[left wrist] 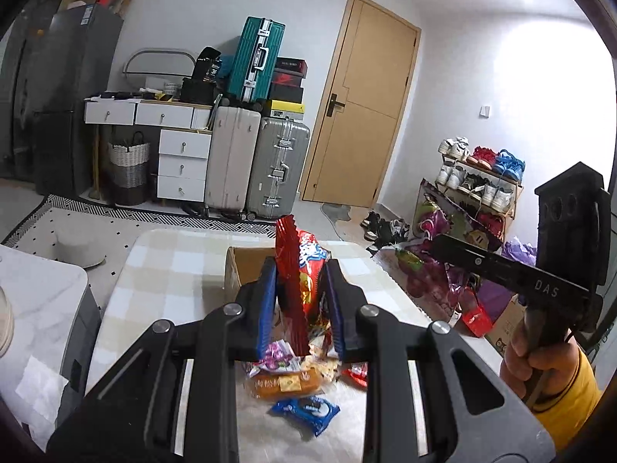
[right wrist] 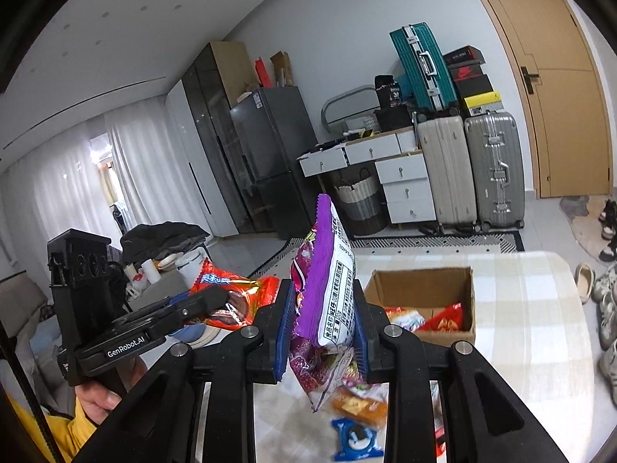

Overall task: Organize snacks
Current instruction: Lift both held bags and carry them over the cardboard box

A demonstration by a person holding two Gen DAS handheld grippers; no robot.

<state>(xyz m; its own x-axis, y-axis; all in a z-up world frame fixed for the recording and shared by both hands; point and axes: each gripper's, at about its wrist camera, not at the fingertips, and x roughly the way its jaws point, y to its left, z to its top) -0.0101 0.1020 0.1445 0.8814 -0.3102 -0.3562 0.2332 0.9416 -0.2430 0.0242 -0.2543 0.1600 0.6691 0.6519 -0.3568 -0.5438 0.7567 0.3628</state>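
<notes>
My left gripper (left wrist: pixel 301 293) is shut on a red snack bag (left wrist: pixel 304 270) and holds it upright above the table. My right gripper (right wrist: pixel 321 320) is shut on a purple snack bag (right wrist: pixel 327 289), also lifted; it shows in the left wrist view (left wrist: pixel 432 270) at the right. An open cardboard box (right wrist: pixel 424 289) stands on the checked table (right wrist: pixel 532 308) with several snack packs inside. Below the grippers lie loose snacks: an orange pack (left wrist: pixel 285 384) and a blue Oreo pack (left wrist: pixel 306 413).
A grey side table (left wrist: pixel 42 308) stands at the left. Suitcases (left wrist: pixel 254 166), white drawers (left wrist: pixel 181 162) and a wooden door (left wrist: pixel 362 115) are at the back. A shoe rack (left wrist: pixel 478 181) and shoes are at the right.
</notes>
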